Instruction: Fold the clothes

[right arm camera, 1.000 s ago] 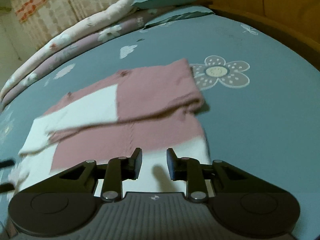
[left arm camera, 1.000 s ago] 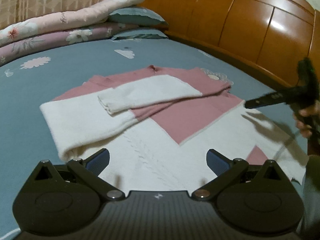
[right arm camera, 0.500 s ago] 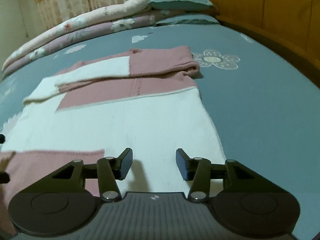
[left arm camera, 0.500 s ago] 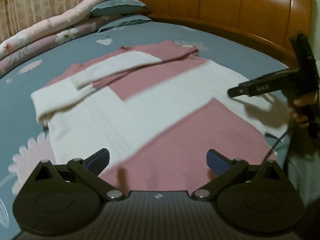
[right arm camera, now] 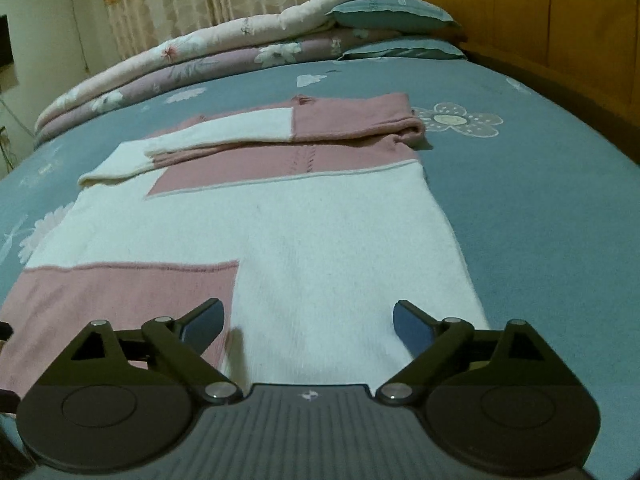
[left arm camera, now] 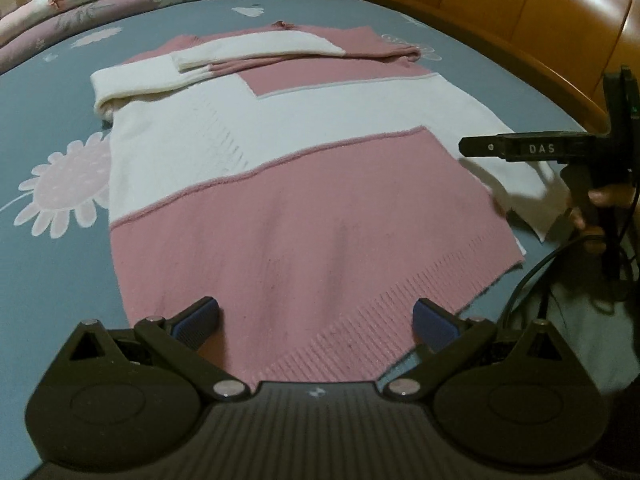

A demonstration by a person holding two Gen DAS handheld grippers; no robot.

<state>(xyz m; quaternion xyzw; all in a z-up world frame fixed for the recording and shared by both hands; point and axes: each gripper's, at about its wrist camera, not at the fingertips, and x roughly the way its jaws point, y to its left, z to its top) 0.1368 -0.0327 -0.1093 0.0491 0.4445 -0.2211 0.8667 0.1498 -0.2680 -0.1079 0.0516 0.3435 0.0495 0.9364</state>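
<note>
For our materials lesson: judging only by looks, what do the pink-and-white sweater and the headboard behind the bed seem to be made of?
Sweater: seemingly a soft knit, perhaps wool or acrylic; matte, fuzzy surface, with ribbing at the hem and raised knitted seams between colour blocks.
Headboard: apparently varnished wood; orange-brown panels with glossy light reflections. Whether it is solid or veneer cannot be told.

2 wrist views low over the bed [left arm camera: 52, 92], angled down toward the headboard [left arm camera: 500, 20], sharing the sweater [left arm camera: 320, 208]
</note>
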